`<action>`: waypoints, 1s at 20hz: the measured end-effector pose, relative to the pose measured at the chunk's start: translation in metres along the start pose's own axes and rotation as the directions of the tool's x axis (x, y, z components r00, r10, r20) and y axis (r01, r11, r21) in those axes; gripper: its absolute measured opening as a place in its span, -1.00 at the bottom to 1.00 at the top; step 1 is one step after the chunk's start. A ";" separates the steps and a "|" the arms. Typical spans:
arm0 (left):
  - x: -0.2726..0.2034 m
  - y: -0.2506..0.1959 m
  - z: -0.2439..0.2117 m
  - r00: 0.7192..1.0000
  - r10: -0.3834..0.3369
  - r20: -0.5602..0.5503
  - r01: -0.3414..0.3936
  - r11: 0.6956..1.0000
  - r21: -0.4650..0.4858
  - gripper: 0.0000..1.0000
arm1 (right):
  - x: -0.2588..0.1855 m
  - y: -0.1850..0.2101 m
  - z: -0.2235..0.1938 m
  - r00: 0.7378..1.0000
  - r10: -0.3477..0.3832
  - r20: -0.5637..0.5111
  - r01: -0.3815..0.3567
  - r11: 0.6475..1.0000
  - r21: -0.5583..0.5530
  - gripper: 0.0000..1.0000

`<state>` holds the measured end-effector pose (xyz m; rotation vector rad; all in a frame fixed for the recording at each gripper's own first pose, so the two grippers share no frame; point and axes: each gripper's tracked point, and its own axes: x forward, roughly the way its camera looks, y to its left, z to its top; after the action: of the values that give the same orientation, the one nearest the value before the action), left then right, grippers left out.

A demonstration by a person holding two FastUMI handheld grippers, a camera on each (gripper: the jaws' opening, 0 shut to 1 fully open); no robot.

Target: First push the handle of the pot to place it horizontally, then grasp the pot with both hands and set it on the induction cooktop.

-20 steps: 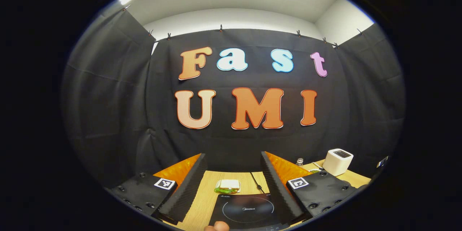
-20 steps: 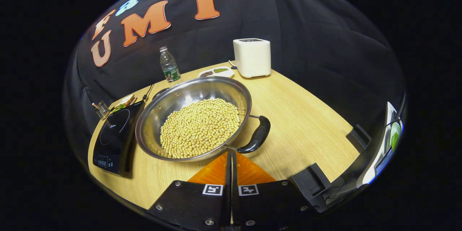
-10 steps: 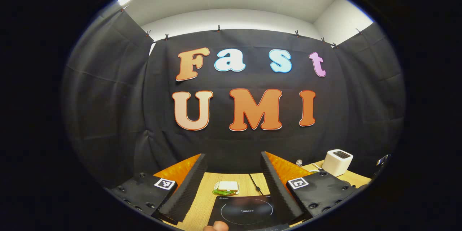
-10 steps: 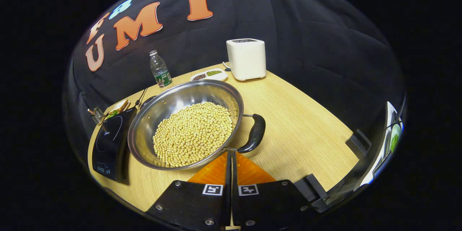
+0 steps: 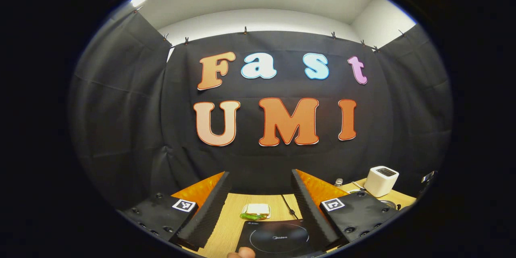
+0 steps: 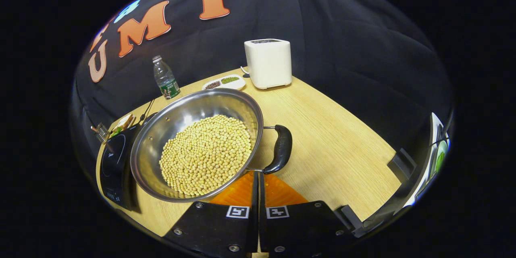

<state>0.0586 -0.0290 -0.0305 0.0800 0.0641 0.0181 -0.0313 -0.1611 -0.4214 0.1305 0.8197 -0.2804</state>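
Foam-lined fingers of the left gripper [image 5: 258, 205] stand wide apart at the bottom of the left gripper view, holding nothing, with the wooden table [image 5: 236, 213] showing between them. Between those fingers lies the black induction cooktop [image 5: 278, 238], its ring mark facing up, and just beyond it a small sandwich [image 5: 254, 211] on the tabletop. A thin black cord [image 5: 287, 205] runs back from the cooktop toward the cloth wall. Off to the right sits a white toaster [image 5: 381, 181], with the cap of a bottle [image 5: 338, 182] beside it. A fingertip [image 5: 241, 253] peeks in at the bottom edge. In the right gripper view, the right gripper [image 6: 258, 181] has its two fingers pressed together with nothing between them, their tips just below the near end of the pot handle [image 6: 279, 149]; whether they touch it I cannot tell. The steel pot [image 6: 193, 117] rests on the table [image 6: 334, 149], filled with yellow soybeans [image 6: 205, 153], its black handle pointing right of the bowl. The induction cooktop [image 6: 113, 165] lies just beside the pot on its left. Farther back stand a plastic bottle [image 6: 165, 82], a small divided dish [image 6: 223, 82] of seeds and the white toaster [image 6: 268, 63].
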 end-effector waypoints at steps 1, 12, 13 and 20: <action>0.005 0.000 -0.002 1.000 -0.001 -0.004 0.001 1.000 -0.001 0.97 | 0.003 -0.002 0.000 1.000 -0.005 -0.001 0.005 1.000 0.002 -0.97; 0.038 0.003 -0.019 0.999 0.001 -0.039 0.000 1.000 0.012 0.95 | 0.041 -0.010 0.024 0.999 -0.049 -0.024 0.050 0.998 0.034 -0.99; 0.041 0.002 -0.019 0.999 0.000 -0.039 0.000 1.000 0.014 0.94 | 0.046 -0.012 0.025 0.998 -0.053 -0.027 0.054 0.998 0.035 -0.99; 0.053 0.000 -0.026 0.999 0.000 -0.049 0.001 1.000 0.021 0.93 | 0.067 -0.019 0.042 0.997 -0.070 -0.040 0.072 0.996 0.043 -0.99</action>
<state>0.1099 -0.0258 -0.0596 0.1008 0.1138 0.0191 0.0365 -0.2016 -0.4424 0.1490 0.8573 -0.3643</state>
